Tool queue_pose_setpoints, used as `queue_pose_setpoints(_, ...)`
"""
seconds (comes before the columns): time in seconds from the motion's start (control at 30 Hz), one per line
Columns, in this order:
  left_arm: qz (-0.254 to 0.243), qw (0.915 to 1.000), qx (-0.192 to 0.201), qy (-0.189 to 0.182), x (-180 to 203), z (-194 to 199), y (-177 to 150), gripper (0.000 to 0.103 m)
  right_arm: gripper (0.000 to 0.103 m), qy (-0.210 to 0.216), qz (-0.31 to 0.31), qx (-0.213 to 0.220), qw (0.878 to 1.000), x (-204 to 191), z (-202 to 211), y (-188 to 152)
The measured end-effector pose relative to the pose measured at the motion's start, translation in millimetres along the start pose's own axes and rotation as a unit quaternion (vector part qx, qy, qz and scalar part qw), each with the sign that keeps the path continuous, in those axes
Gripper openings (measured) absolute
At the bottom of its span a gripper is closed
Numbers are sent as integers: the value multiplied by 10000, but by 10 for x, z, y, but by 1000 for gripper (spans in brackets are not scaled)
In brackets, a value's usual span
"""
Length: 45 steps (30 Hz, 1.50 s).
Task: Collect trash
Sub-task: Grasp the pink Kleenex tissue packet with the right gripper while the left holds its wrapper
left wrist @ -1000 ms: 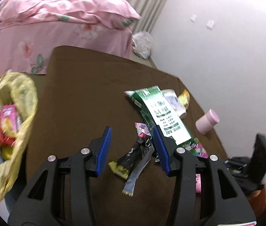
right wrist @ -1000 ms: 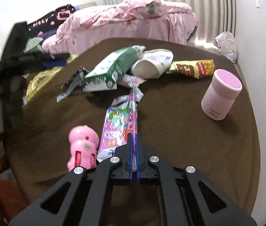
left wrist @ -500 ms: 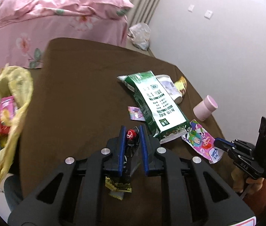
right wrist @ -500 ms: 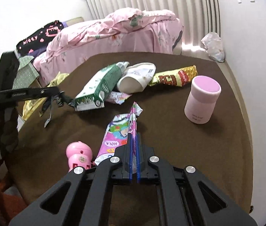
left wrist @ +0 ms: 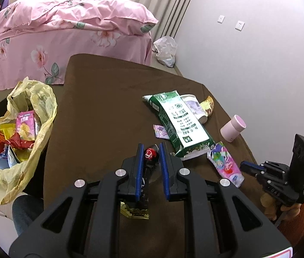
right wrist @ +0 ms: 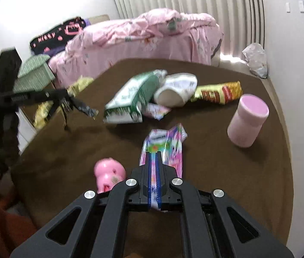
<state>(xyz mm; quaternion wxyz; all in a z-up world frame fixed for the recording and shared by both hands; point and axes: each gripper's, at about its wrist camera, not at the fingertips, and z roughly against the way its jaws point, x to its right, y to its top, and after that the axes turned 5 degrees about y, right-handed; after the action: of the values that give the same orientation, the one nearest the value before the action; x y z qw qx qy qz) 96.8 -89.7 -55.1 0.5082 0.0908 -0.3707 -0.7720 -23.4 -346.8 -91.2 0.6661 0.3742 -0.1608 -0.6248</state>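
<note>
Left wrist view, clock directions across the table [left wrist: 108, 111], 12 = far edge.
- Centre-right: large carton [left wrist: 179, 122] lying flat, long axis roughly 11 to 5.
- Cup on its side [left wrist: 193, 107] touching the carton at its 2 o'clock; snack packet [left wrist: 209, 105] just beyond, at 3.
- Small wrapper [left wrist: 160, 131] at the carton's 8, partly under it.
- Upright canister [left wrist: 232, 128] at 3 of the carton, apart from it.
- Flat pouch [left wrist: 225, 163] at 5 of the carton, near its end.
- Off the table's 9 edge: open bag [left wrist: 33, 99] with wrappers inside.
- Bed [left wrist: 65, 34] behind the table at 11; loose bag on the floor [left wrist: 165, 49] at 1.
- Right wrist view: toy [right wrist: 108, 172] at 9 of the pouch.
</note>
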Motion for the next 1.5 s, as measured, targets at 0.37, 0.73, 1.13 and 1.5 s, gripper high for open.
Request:
queue_pose_setpoints(0.37, -71, 9993, -355, 40, 78, -229, -125, 15, 55, -144, -26, -298, 9994, 122, -111, -101)
queue_pose_setpoints(0.73, -145, 9992, -362, 67, 108, -210, -154, 15, 9, -542, 373, -356, 9972, 2, -202, -193)
queue_pose_setpoints(1.13, -165, 9991, -389, 63, 128, -214, -178, 15, 67, 217, -115, -438, 9987, 140, 2, -369)
queue_pose_setpoints(1.5, -196, 9988, -459, 24, 152, -253, -208, 15, 67, -846, 833, -75, 9929, -26, 326, -300)
